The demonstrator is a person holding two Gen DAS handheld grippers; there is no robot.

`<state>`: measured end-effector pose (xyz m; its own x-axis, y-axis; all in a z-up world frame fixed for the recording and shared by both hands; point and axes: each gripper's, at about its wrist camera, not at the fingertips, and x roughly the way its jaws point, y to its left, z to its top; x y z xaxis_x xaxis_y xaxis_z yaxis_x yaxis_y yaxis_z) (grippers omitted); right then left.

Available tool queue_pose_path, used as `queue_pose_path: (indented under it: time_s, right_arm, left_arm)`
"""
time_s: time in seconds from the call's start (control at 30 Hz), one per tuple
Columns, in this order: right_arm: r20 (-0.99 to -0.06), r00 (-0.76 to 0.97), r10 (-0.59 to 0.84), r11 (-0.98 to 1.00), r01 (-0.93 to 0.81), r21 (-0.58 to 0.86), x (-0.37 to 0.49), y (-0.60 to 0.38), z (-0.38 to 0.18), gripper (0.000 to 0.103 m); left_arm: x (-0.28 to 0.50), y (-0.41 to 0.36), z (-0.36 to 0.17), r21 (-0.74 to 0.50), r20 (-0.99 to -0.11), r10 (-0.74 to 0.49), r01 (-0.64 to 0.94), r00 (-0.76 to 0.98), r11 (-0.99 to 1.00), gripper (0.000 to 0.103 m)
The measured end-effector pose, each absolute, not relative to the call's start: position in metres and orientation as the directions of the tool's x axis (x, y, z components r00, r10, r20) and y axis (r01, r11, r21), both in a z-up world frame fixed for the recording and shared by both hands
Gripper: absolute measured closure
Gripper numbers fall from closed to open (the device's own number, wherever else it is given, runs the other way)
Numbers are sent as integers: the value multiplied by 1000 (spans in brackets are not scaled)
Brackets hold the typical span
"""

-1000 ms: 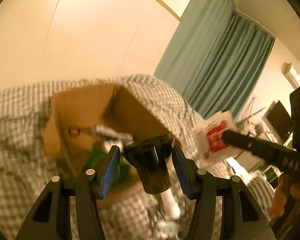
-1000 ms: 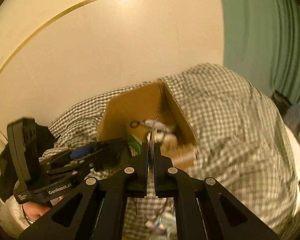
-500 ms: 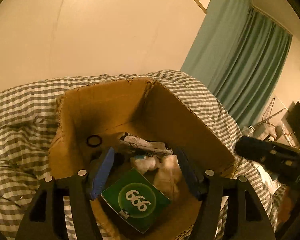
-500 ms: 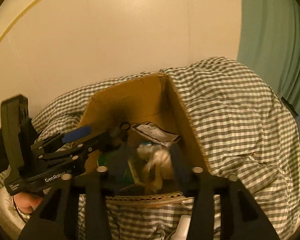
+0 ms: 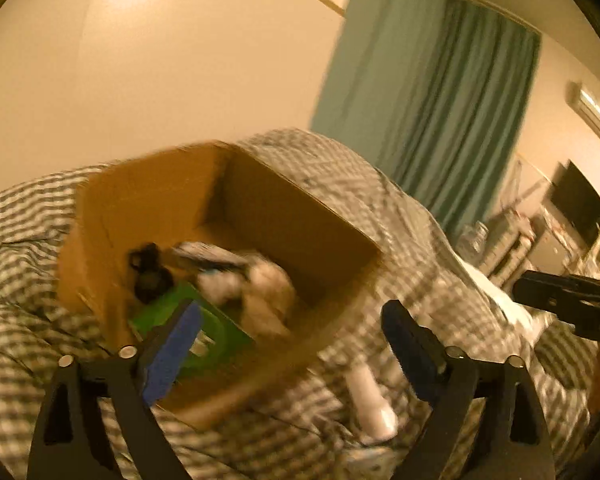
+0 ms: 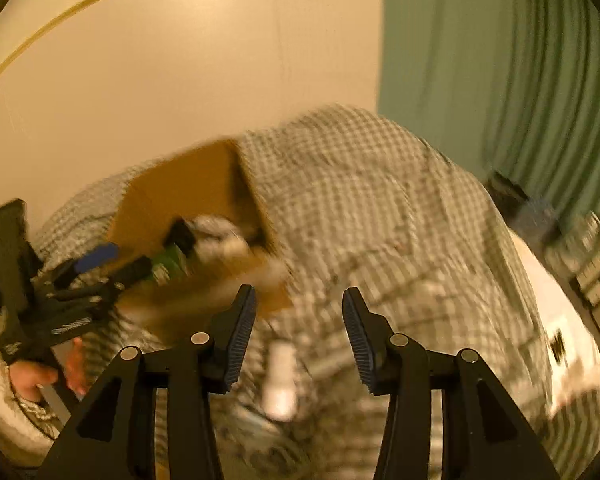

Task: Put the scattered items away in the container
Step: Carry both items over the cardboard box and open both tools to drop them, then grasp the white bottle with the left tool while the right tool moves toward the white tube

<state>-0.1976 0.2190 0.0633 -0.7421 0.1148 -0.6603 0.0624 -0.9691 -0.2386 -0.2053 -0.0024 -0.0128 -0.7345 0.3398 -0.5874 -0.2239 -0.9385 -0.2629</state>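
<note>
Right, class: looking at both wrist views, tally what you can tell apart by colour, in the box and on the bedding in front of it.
Green: 1, the flat packet in the cardboard box.
Black: 1, the small item beside it.
White: 2, the crumpled wad in the box; the tube on the checked bedding.
Total: 4. Blur hides any others.

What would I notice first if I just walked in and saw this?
First, the brown cardboard box sitting open on the checked blanket, with a green packet and white crumpled things inside. Next, the two open black grippers, left gripper and right gripper, and a white tube lying on the blanket.
</note>
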Motion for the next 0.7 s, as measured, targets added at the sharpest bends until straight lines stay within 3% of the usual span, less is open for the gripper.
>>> queue_pose_path:
  time_s: [0.2, 0.4, 0.53, 0.7]
  right_arm:
    - [-715, -681, 157, -984, -47, -171, -201, 263, 51, 58]
    - [-751, -623, 217, -970, -54, -236, -237, 275, 41, 58]
    - [-835, -520, 181, -982, -54, -180, -275, 297, 11, 67]
    - [-891, -411, 190, -982, -82, -172, -309, 323, -31, 67]
  left_arm:
    - [-183, 61, -48, -229, -653, 380, -308, -655, -923, 1]
    - [-187, 98, -96, -187, -742, 365, -349, -563, -918, 1]
    - [-204, 110, -125, -154, -776, 337, -357, -533, -921, 1]
    - [-226, 114, -156, -207, -820, 354, -342, -451, -916, 6]
